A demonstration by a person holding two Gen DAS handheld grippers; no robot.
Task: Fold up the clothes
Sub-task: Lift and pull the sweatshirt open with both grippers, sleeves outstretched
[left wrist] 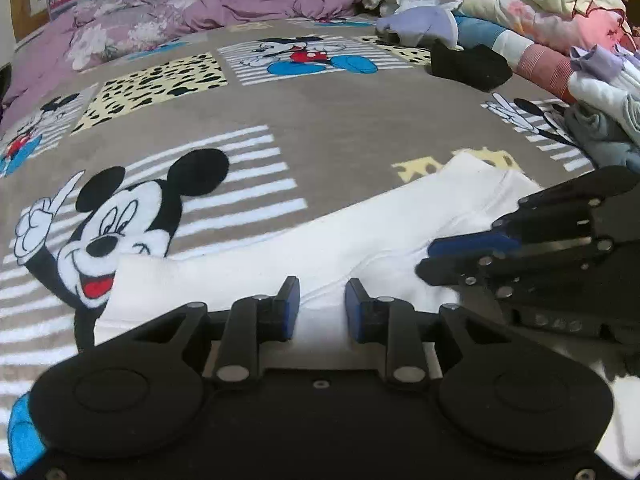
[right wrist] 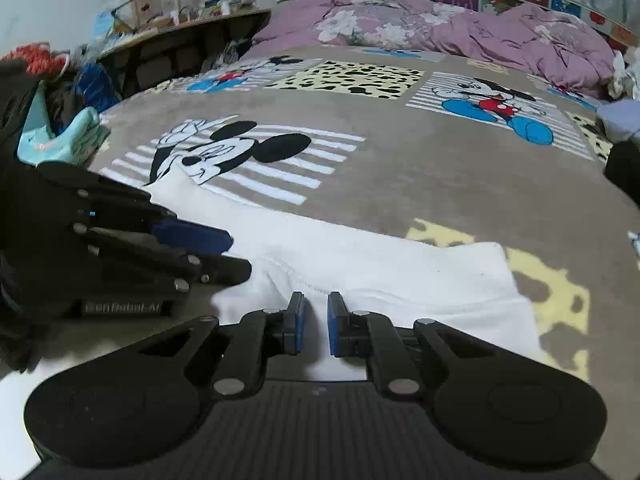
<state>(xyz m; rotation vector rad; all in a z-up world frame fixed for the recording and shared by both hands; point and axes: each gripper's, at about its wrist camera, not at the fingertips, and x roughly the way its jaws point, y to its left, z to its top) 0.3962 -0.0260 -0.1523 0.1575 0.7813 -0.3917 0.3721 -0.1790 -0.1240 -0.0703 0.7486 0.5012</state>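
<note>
The left hand-held gripper (left wrist: 322, 306) hovers over the near part of a white garment (left wrist: 332, 240), its blue pads apart and holding nothing. Just to its right, the right hand-held gripper (right wrist: 316, 322) is narrowly parted above the same cloth, spread flat on the Mickey Mouse blanket (right wrist: 400, 168) covering the bed.

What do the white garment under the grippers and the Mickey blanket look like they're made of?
White garment: probably cotton knit, matte; it shows stitched seams and soft folds with no sheen. Blanket: looks like plush fleece or flannel, fuzzy; the printed edges are soft and the nap is visible. Neither can be confirmed by sight. Left gripper and right gripper are both open over the garment.
</note>
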